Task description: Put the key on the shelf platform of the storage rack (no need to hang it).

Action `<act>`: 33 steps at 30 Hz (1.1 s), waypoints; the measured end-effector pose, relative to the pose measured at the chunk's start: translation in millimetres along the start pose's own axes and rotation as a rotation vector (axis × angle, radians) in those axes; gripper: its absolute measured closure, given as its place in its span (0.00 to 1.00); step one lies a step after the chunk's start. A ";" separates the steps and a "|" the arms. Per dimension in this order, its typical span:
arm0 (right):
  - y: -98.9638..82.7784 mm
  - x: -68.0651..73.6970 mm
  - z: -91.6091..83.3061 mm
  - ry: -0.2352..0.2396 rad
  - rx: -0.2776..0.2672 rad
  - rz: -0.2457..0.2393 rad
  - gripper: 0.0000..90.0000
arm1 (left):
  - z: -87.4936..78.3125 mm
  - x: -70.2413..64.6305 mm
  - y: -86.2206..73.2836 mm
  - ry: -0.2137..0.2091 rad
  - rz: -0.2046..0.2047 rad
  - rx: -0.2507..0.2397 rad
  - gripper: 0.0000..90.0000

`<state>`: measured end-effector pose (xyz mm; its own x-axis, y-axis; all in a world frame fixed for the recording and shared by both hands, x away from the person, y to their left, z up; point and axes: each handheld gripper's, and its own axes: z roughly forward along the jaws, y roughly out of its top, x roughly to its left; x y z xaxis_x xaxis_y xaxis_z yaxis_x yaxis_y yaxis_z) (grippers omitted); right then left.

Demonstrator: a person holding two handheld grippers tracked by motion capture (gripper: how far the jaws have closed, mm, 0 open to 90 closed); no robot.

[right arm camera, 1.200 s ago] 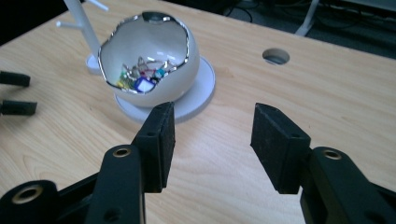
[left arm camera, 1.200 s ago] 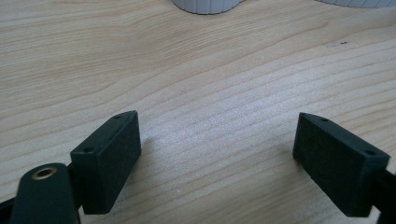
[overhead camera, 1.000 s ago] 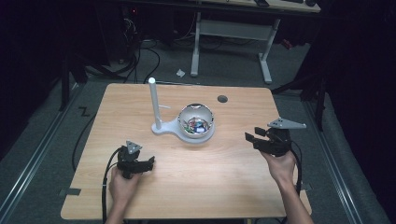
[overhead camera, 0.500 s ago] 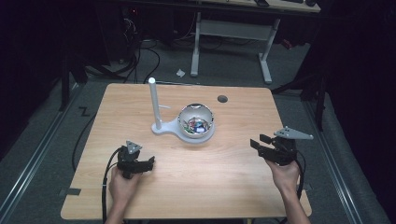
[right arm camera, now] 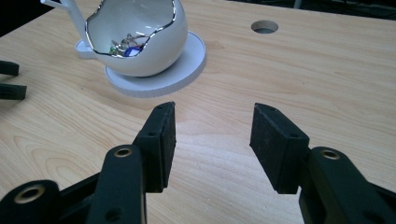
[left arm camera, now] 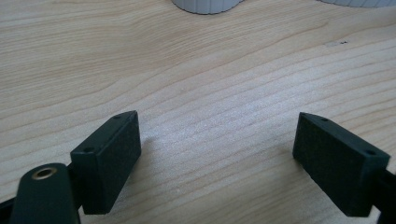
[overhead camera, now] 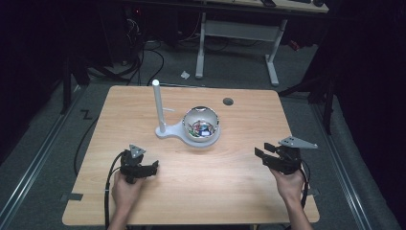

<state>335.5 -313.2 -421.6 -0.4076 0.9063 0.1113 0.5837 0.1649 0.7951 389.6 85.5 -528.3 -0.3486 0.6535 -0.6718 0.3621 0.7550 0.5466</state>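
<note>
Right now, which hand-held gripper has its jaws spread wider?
The left hand-held gripper: in its own view the jaws stand far apart over bare wood. The right hand-held gripper is open too, but with a clearly narrower gap, facing the white bowl.

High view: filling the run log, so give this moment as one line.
left gripper: open, empty, low over table | right gripper: open, empty, facing bowl | bowl: on white stand, small items inside
</note>
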 end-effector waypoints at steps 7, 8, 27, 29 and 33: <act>-8.3 1.7 7.2 0.003 0.001 0.009 0.56 | 0.0 -0.1 0.0 0.001 -0.001 0.000 0.17; -10.0 2.1 8.6 0.003 0.006 0.015 0.56 | 0.0 0.0 0.0 0.001 -0.001 0.000 0.17; -32.1 -3.6 23.7 -0.013 0.027 0.048 0.55 | 0.0 0.0 0.0 0.001 -0.001 0.000 0.17; -34.9 -4.2 26.4 -0.015 0.032 0.054 0.55 | 0.0 0.0 0.0 0.001 0.000 0.000 0.17; -38.7 -5.8 30.7 -0.009 0.034 0.058 0.54 | 0.0 0.0 0.0 0.001 0.000 -0.001 0.17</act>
<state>336.8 -312.9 -471.2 -0.3661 0.9183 0.1510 0.6294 0.1248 0.7670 389.6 85.5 -528.4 -0.3494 0.6533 -0.6717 0.3615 0.7553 0.5466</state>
